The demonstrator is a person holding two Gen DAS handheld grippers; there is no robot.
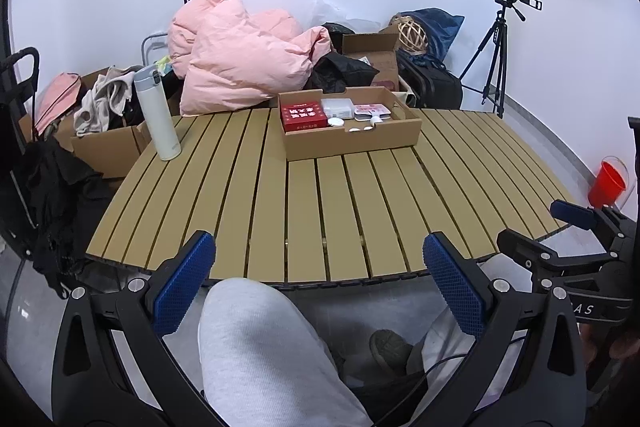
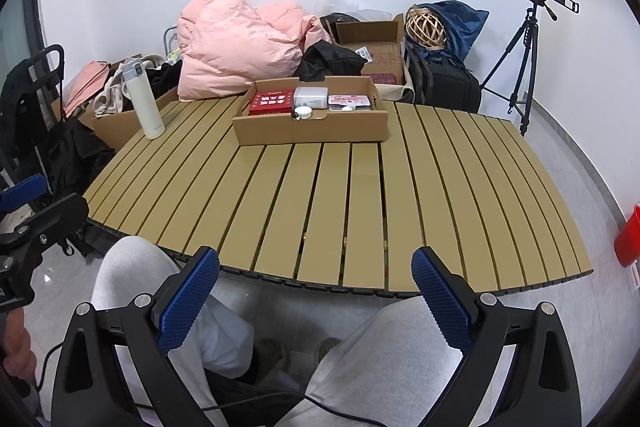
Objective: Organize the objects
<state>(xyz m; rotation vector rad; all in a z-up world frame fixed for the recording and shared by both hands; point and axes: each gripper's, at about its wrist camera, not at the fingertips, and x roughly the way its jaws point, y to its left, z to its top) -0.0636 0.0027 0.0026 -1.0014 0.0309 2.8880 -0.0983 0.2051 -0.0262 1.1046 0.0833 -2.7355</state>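
A shallow cardboard tray (image 1: 352, 143) (image 2: 312, 135) sits at the far middle of the slatted tan table (image 1: 320, 203) (image 2: 340, 195). Inside it lie a red box (image 1: 302, 115) (image 2: 271, 103), a clear plastic box (image 1: 338, 107) (image 2: 311, 97), a pink-printed packet (image 1: 372, 109) (image 2: 349, 100) and small white round items (image 1: 335, 123) (image 2: 302, 113). A white thermos bottle (image 1: 156, 113) (image 2: 142, 99) stands upright at the table's far left. My left gripper (image 1: 320, 267) hangs open before the table's near edge, above a grey-trousered knee. My right gripper (image 2: 316, 275) is open too, holding nothing.
Behind the table are a pink duvet (image 1: 240, 55) (image 2: 240, 39), cardboard boxes with clothes (image 1: 104, 143) (image 2: 116, 127), a black bag (image 1: 436, 83) (image 2: 444, 83) and a camera tripod (image 1: 496, 55) (image 2: 524, 59). A red bucket (image 1: 606, 183) (image 2: 628, 239) stands on the floor at right. The person's legs are under the near edge.
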